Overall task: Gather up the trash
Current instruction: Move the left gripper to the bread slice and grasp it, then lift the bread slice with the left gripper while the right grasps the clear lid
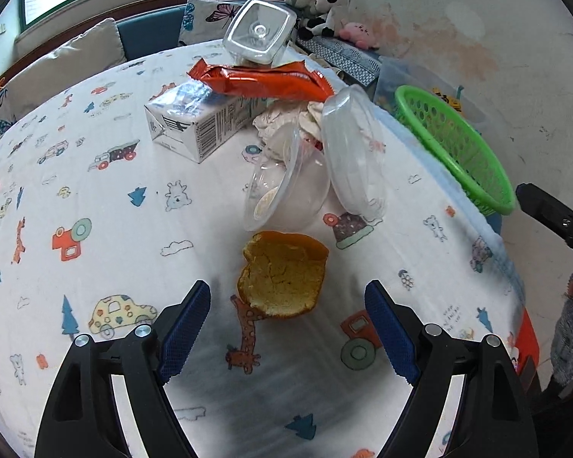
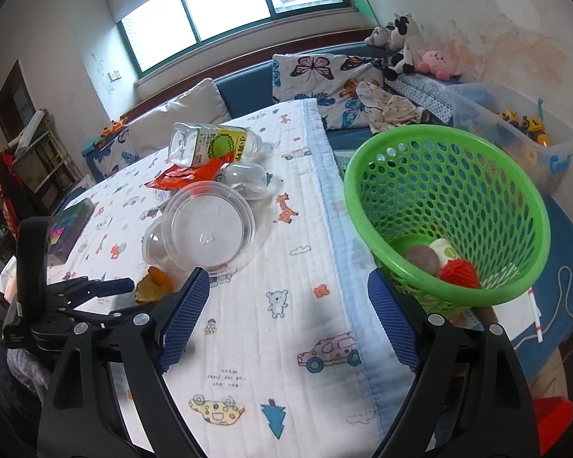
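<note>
A: Orange peel (image 1: 282, 276), one piece, lies cupped on the printed quilt (image 1: 95, 198), just ahead of the left gripper (image 1: 288, 328). That gripper's jaws stand wide apart with nothing between them.

B: And the rest of the trash?

A: At twelve o'clock from the peel is one clear tub (image 1: 286, 194) on its side, with one clear lid (image 1: 353, 156) leaning on it. Behind them are crumpled tissue (image 1: 277, 122), one white carton (image 1: 198, 126) showing a barcode, one orange-red wrapper (image 1: 263, 80) and one clear square bottle (image 1: 259, 32).

B: Any writing?

A: The bottle's green and yellow label (image 2: 219, 147) has characters too small for me to read. The quilt carries upside-down lettering I cannot make out.

B: The right gripper (image 2: 290, 322)?

A: Its jaws are wide and empty, above bare quilt near the pale blue border (image 2: 343, 229). One green mesh basket (image 2: 454, 206) sits at two o'clock, beyond the quilt's edge. It holds three things: a brown ball, a white roll and a red netted piece.

B: Room to move?

A: Open quilt lies around the peel at three, six and nine o'clock.
</note>
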Motion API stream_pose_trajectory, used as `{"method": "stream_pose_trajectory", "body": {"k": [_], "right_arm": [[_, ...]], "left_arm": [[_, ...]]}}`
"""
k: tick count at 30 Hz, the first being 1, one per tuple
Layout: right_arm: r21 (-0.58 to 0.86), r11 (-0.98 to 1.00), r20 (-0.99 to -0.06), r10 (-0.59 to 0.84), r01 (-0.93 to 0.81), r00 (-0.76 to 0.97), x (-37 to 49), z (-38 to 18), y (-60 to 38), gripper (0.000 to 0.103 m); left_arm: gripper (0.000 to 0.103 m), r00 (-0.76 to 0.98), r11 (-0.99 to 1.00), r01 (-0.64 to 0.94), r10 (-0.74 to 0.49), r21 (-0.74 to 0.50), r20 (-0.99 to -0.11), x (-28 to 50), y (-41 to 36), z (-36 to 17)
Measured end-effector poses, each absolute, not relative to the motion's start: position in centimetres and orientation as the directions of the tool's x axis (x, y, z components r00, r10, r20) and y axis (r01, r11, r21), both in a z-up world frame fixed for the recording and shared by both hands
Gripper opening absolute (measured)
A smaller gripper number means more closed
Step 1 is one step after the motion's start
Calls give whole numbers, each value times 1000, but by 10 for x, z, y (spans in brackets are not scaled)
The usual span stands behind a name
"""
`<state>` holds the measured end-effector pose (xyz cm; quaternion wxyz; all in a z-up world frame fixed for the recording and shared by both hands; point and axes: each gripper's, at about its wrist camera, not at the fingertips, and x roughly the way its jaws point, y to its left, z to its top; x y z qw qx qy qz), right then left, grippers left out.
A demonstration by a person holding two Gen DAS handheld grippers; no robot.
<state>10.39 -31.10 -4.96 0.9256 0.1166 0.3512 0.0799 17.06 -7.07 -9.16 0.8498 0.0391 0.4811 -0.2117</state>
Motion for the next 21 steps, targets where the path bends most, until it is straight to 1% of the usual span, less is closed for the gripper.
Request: {"method": "stream_pose_trajectory", "body": {"k": [5, 7, 10, 12, 13, 15, 16, 17, 21], "right_arm": [[277, 959, -634, 234, -65, 737, 106, -51, -311, 85], [278, 958, -635, 236, -67, 736, 108, -52, -310, 85], [278, 958, -636, 238, -69, 734, 109, -53, -309, 85], [280, 957, -636, 241, -72, 733, 110, -53, -309, 85], [280, 957, -636, 242, -73, 733, 110, -53, -308, 85], [278, 958, -637, 243, -76, 731, 110, -54, -307, 85], [278, 957, -638, 245, -78, 730, 110, -54, -307, 85], [279, 957, -639, 246, -80, 729, 111, -54, -307, 85], [284, 955, -642, 257, -88, 722, 114, -55, -303, 85]], "left_arm": [[78, 449, 913, 384, -317, -141, -836, 176, -77, -97], [77, 463, 917, 381, -302, -121, -833, 176, -82, -97], [73, 482, 924, 371, -278, -94, -831, 177, -87, -98], [66, 497, 928, 367, -261, -72, -827, 177, -88, -98], [64, 506, 930, 363, -249, -58, -826, 176, -89, -98], [56, 513, 931, 361, -244, -51, -823, 176, -88, -97], [54, 512, 931, 361, -247, -55, -822, 176, -87, -96], [48, 509, 930, 362, -257, -66, -822, 176, -86, -95], [42, 503, 926, 364, -284, -98, -816, 174, -77, -90]]}}
